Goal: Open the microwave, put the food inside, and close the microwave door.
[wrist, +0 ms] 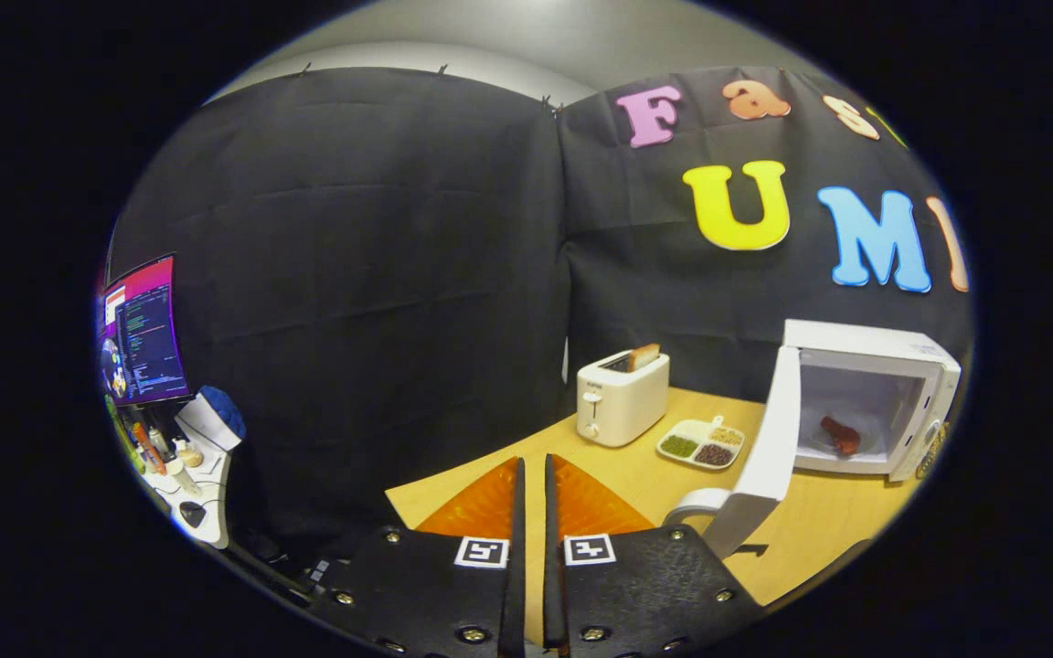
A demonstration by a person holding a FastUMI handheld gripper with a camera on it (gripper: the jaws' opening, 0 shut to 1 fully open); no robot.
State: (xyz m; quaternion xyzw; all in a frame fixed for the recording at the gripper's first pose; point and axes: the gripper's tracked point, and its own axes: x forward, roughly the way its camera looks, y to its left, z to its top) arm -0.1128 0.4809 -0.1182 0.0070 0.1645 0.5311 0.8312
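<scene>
— What stands on the counter [499, 461] toward the back?

— A pale toaster [622, 397], close to the black cloth wall [380, 274], with a slice of toast [643, 355] sticking up from one slot. Just beside it lies a divided dish [702, 443] with green, brown and pale fillings in separate sections.

— And off the wooden top?

— Well apart, past the cloth's edge, a lit monitor [143, 334] stands over a cluttered white desk [202, 498]. Small bottles [154, 448] crowd there, with a blue-topped white object [214, 419] beside them and a dark computer mouse [192, 513] nearer.
</scene>
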